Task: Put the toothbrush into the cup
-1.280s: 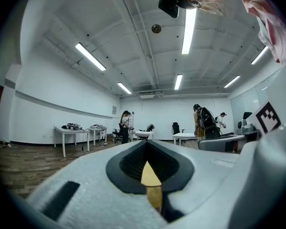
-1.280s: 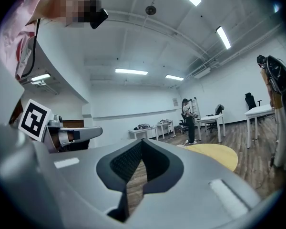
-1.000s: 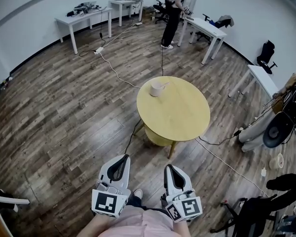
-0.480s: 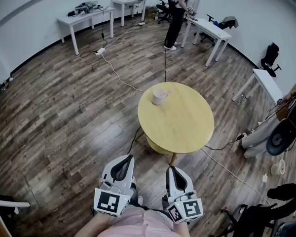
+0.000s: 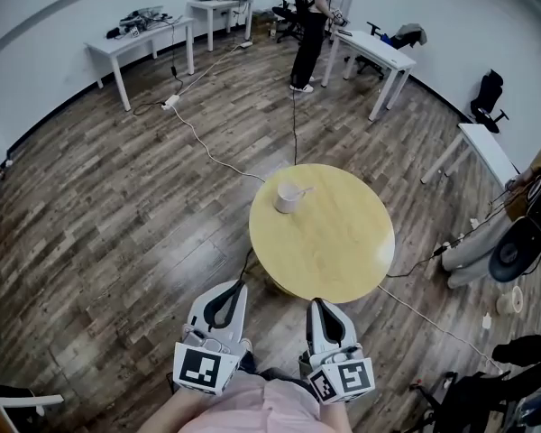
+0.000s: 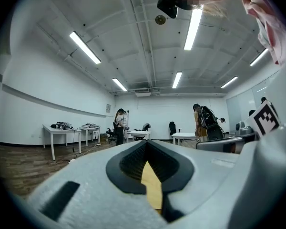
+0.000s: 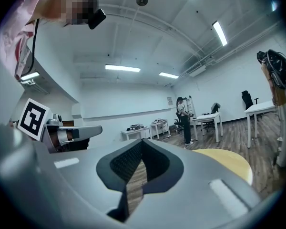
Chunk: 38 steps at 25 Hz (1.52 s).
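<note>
Both tools are held level, side by side, low in the head view, near the person's pink top [image 5: 252, 413]. Left gripper [image 5: 237, 285]: the tips meet and the jaws are closed, with nothing between the black pads; in its own view [image 6: 146, 142] only a sliver of the yellow tabletop [image 6: 153, 187] shows through the gap behind the tips. Right gripper [image 5: 314, 302]: also closed and empty, tips together [image 7: 142, 141], with floorboards visible through the slot and the table edge off to the right [image 7: 229, 162]. Neither tool touches anything. The round yellow table [image 5: 343, 251] stands just beyond the tips, on a dark wood floor [image 5: 117, 224]. A white cup [image 5: 288, 198] stands upright on the table's far left part, well apart from both tools. A slim pale piece [image 5: 304, 188] juts from its rim to the right; it is too small to tell whether this is the toothbrush or the cup's handle. A cable [image 5: 207, 147] runs across the floor on the far left. A person [image 5: 308, 25] stands at a white desk [image 5: 379, 57] on the far side.
</note>
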Tool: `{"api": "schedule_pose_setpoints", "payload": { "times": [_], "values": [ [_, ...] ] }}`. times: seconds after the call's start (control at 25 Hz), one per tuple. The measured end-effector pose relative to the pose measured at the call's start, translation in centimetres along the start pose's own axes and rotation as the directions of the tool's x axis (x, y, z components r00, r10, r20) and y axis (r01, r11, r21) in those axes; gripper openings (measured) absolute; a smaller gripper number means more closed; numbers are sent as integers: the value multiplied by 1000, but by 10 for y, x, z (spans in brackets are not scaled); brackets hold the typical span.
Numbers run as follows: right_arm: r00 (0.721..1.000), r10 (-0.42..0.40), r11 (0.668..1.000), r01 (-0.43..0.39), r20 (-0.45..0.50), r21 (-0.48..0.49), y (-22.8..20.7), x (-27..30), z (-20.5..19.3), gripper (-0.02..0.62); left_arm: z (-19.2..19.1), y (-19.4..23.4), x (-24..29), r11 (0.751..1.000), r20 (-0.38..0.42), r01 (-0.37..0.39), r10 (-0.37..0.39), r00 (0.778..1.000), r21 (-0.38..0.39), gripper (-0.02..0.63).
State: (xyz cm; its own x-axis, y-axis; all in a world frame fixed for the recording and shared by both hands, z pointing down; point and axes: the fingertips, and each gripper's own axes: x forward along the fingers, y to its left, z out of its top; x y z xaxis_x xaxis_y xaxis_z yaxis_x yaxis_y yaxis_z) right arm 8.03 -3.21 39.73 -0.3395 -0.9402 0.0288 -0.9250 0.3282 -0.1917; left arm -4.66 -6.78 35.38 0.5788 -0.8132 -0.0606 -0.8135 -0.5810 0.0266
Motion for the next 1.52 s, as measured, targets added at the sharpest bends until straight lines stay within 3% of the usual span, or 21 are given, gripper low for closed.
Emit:
{"api": "schedule_pose_setpoints", "payload": {
  "times": [0.56, 0.8, 0.96, 1.12, 1.52],
  "values": [
    [999, -43, 999, 43, -28, 3, -41, 38, 1, 8, -13, 17, 60, 1000, -34, 6, -7, 999, -31, -3],
    [998, -7, 1000, 8, -58, 20, -69, 69, 2, 8, -19, 22, 96, 998, -50, -28, 26, 998, -49, -3],
    [999, 15, 1000, -15, -49, 11, -92, 91, 10, 8, -34, 25, 119, 999, -114, -41, 38, 993, -24, -3],
    [998, 33, 999, -33, -61, 3, -112, 105, 12, 9, -30, 26, 145, 998, -75, -57, 54, 996, -36, -3],
    [995, 72, 997, -71, -75, 15, -136, 124, 8, 8, -45, 22, 168, 996, -119, -81, 77, 990, -29, -3]
  ]
}}
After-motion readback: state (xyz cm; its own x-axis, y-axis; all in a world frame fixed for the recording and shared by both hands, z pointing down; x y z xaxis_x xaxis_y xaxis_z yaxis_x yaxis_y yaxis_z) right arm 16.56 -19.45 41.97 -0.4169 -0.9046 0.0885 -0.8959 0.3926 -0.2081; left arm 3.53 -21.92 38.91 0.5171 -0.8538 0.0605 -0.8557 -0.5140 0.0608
